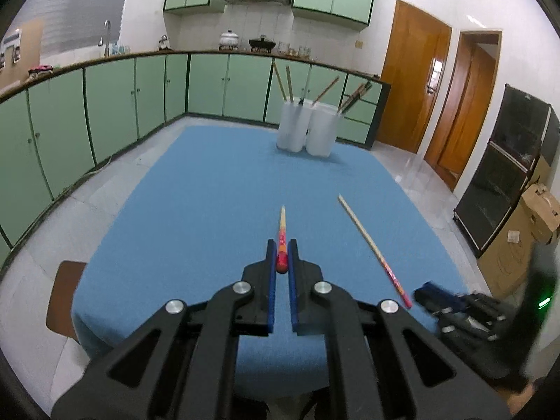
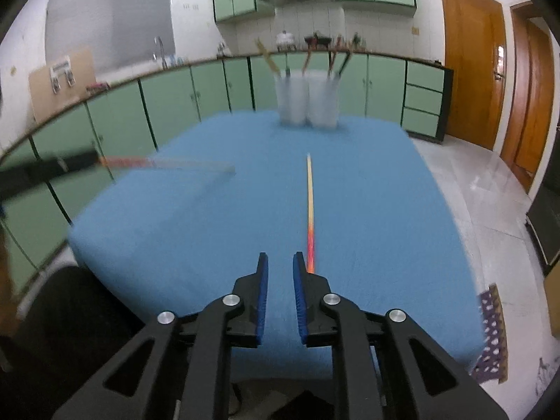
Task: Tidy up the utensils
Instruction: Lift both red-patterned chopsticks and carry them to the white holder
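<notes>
My left gripper (image 1: 282,245) is shut on the red end of a chopstick (image 1: 282,231), held above the blue table; it shows blurred in the right wrist view (image 2: 168,162). A second chopstick (image 1: 371,245) lies on the cloth to the right, also in the right wrist view (image 2: 309,203). My right gripper (image 2: 280,259) is open and empty, its right finger just left of that chopstick's red end; it shows at the left wrist view's right edge (image 1: 425,288). Two white holders (image 1: 306,129) with several utensils stand at the table's far side, also in the right wrist view (image 2: 308,101).
The blue cloth (image 1: 196,210) covers the table. Green cabinets (image 1: 115,105) run along the far wall. A brown chair seat (image 1: 64,294) is at the table's near left. Wooden doors (image 1: 413,84) and a black cabinet (image 1: 507,175) are to the right.
</notes>
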`<action>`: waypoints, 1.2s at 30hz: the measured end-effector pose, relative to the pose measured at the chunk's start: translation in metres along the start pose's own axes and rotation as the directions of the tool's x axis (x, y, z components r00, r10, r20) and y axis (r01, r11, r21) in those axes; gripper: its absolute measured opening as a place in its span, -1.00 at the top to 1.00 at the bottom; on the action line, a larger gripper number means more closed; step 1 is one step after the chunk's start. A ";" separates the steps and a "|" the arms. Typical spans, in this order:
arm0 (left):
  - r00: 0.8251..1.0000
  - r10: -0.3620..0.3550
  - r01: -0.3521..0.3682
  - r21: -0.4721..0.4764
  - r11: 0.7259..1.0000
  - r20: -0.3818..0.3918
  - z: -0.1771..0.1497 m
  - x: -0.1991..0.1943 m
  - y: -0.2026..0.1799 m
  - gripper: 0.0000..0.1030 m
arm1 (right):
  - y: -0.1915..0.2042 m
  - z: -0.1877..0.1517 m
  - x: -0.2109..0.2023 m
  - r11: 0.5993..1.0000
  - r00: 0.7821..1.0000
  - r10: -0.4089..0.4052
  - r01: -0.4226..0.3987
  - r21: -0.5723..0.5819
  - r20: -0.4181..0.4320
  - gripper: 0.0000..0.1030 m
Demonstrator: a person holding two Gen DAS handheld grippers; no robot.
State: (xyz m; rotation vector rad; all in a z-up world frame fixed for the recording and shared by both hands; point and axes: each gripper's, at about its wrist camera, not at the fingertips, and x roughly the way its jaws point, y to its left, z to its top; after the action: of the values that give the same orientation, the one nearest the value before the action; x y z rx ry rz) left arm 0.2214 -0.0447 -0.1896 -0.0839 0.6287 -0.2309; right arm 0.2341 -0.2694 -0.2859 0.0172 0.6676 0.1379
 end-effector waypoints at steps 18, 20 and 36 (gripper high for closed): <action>1.000 0.006 -0.006 -0.005 1.000 -0.024 -0.014 0.004 0.011 0.90 | -0.022 -0.012 0.019 0.998 0.998 -0.038 0.040 0.051 -0.052 0.59; 1.000 0.009 -0.009 -0.004 1.000 -0.024 -0.013 0.004 0.010 0.90 | -0.025 -0.012 0.020 0.998 0.998 -0.031 0.035 0.059 -0.056 0.74; 1.000 -0.004 0.002 0.055 0.999 0.027 0.030 -0.022 -0.004 0.90 | -0.037 0.074 -0.081 0.991 0.992 0.057 -0.070 0.113 0.112 0.89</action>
State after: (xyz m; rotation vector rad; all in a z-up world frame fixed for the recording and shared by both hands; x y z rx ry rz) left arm 0.2207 -0.0427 -0.1524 -0.0353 0.5946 -0.2491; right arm 0.2210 -0.3146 -0.1800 0.1576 0.5664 0.1578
